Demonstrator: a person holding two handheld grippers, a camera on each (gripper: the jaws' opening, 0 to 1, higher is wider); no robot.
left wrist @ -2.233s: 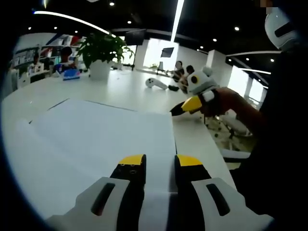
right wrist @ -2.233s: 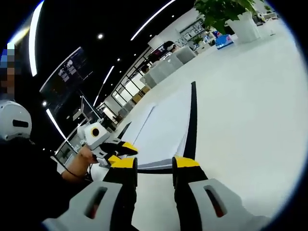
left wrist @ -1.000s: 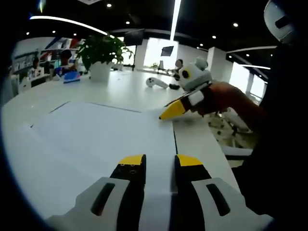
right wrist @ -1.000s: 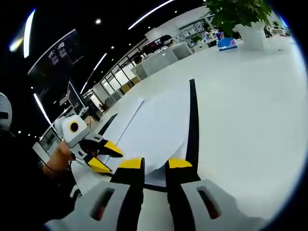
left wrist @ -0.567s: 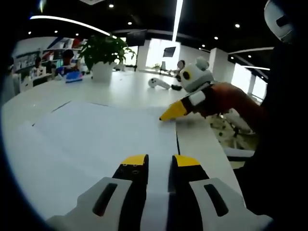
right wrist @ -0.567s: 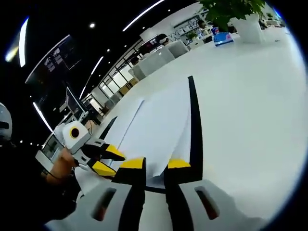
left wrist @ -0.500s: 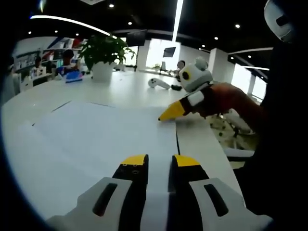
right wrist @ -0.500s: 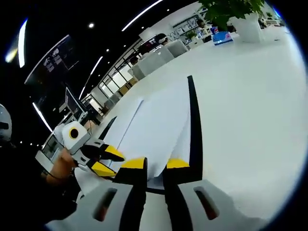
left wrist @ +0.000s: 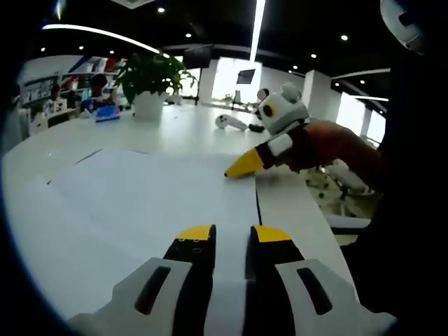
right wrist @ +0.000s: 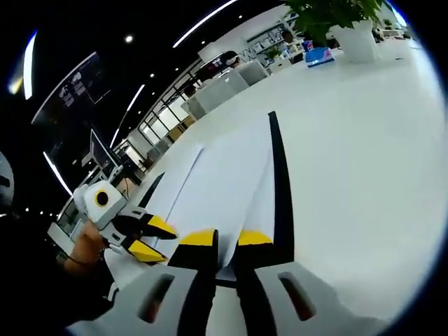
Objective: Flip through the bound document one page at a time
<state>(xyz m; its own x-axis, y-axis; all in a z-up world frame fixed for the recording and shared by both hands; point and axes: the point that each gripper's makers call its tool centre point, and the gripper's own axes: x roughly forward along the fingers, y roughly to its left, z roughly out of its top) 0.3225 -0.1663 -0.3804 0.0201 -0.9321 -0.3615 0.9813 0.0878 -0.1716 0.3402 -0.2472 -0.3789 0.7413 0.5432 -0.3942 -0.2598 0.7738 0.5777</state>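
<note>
The bound document (left wrist: 140, 189) lies open and flat on the white table, its white pages blank. A black binding strip (right wrist: 278, 182) runs along one side. My left gripper (left wrist: 233, 234) rests low at the near edge, jaws apart with paper showing between them. It also appears as the left gripper (right wrist: 148, 238) with its yellow tips spread. My right gripper (right wrist: 226, 239) has its jaws drawn close on a page corner. Seen from the left, the right gripper (left wrist: 238, 168) looks like one yellow wedge touching the document's far right corner, held by a hand (left wrist: 329, 143).
A potted plant (left wrist: 147, 84) in a white pot stands at the far end of the table, with a blue item (left wrist: 106, 112) beside it. A white handheld device (left wrist: 227, 121) lies further back. The table edge (left wrist: 301, 210) runs close on the right. People sit in the background.
The right gripper came in from beside the document to its corner and its jaws narrowed onto the page. The left gripper stayed in place, its jaws slightly closer.
</note>
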